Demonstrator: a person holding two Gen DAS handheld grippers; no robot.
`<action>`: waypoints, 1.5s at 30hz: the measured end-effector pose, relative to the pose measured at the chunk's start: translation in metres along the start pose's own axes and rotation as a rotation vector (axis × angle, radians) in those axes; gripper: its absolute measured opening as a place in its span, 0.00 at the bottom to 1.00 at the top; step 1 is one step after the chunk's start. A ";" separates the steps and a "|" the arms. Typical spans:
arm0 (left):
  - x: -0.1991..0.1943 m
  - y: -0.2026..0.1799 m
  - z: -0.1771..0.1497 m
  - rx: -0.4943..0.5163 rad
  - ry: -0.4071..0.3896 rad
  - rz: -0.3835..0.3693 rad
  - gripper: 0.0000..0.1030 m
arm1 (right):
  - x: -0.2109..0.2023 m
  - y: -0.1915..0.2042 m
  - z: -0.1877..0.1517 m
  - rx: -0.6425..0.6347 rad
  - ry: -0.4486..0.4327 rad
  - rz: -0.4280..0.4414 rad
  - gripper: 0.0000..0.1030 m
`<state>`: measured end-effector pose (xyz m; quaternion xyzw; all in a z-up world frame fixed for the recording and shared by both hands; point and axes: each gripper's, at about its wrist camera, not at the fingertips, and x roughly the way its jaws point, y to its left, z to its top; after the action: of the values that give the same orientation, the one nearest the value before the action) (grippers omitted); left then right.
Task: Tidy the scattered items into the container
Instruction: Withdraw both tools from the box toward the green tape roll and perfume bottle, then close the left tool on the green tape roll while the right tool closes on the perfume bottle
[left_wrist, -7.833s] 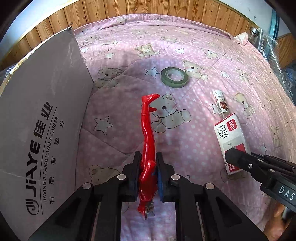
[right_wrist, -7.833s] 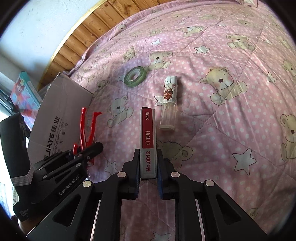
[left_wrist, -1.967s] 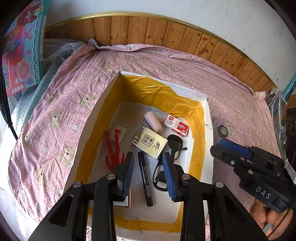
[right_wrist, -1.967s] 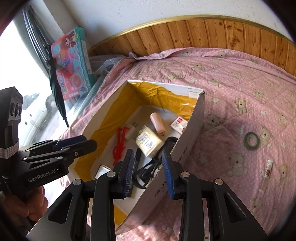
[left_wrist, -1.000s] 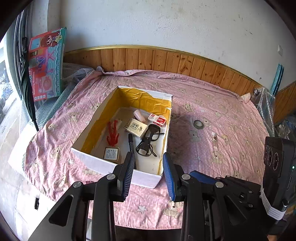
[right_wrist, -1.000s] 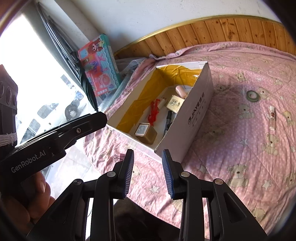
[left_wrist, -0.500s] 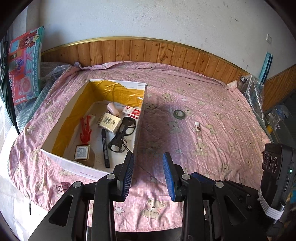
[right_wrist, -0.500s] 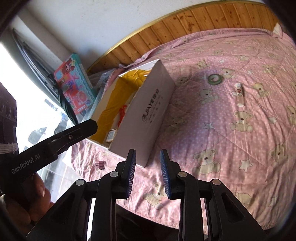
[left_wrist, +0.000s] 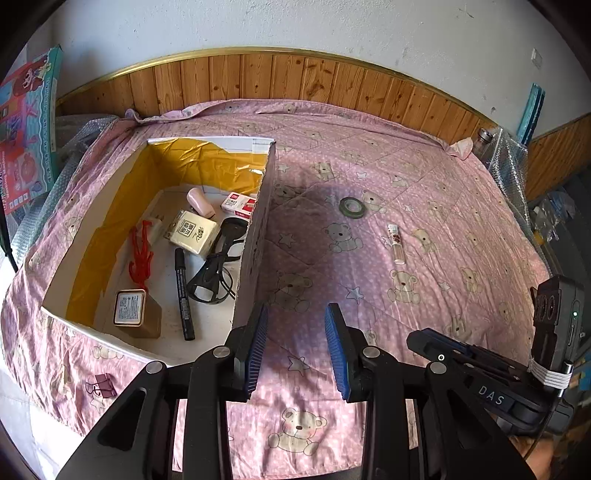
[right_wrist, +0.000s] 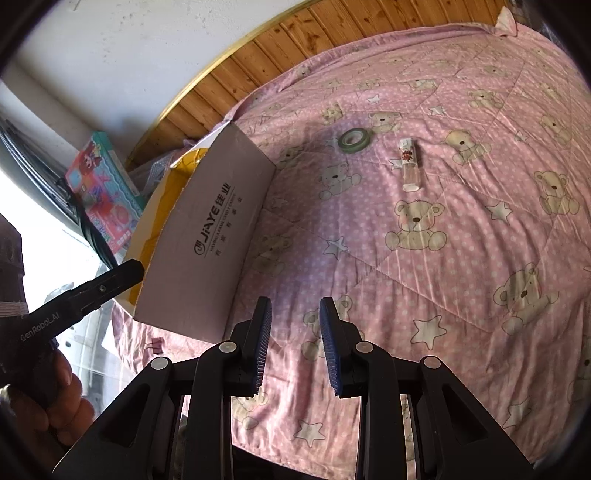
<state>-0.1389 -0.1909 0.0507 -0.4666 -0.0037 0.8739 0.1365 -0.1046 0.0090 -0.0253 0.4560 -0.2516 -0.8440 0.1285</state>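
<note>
A cardboard box (left_wrist: 258, 221) (right_wrist: 207, 236) lined in yellow stands on the pink bear-print quilt at the left. Inside it lie red pliers (left_wrist: 140, 254), a staple box (left_wrist: 239, 204), glasses (left_wrist: 218, 266), a black marker (left_wrist: 183, 291) and several other small items. On the quilt to the box's right lie a green tape roll (left_wrist: 352, 207) (right_wrist: 354, 139) and a small clear bottle (left_wrist: 396, 243) (right_wrist: 408, 166). My left gripper (left_wrist: 295, 343) and right gripper (right_wrist: 293, 343) both hover open and empty, well short of these items, above the quilt's near side.
A purple binder clip (left_wrist: 100, 384) lies on the quilt near the box's front corner. A wood-panelled wall (left_wrist: 295, 77) backs the bed. A colourful toy box (left_wrist: 26, 122) leans at the far left, and bubble wrap with a jar (left_wrist: 484, 136) sits at the far right.
Both grippers have let go of the red pliers and the staple box, which now lie in the box. Both have pulled back and swung right, towards the tape and bottle.
</note>
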 end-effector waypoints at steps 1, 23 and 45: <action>0.006 0.001 0.001 -0.004 0.011 -0.002 0.33 | 0.002 -0.003 0.001 0.002 0.004 -0.006 0.28; 0.190 -0.082 0.107 0.060 0.190 -0.060 0.49 | 0.040 -0.076 0.089 0.066 -0.033 -0.190 0.30; 0.278 -0.098 0.134 0.163 0.192 -0.051 0.47 | 0.096 -0.093 0.119 -0.029 0.001 -0.284 0.17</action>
<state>-0.3722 -0.0130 -0.0865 -0.5353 0.0683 0.8188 0.1959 -0.2554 0.0815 -0.0888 0.4854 -0.1721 -0.8571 0.0145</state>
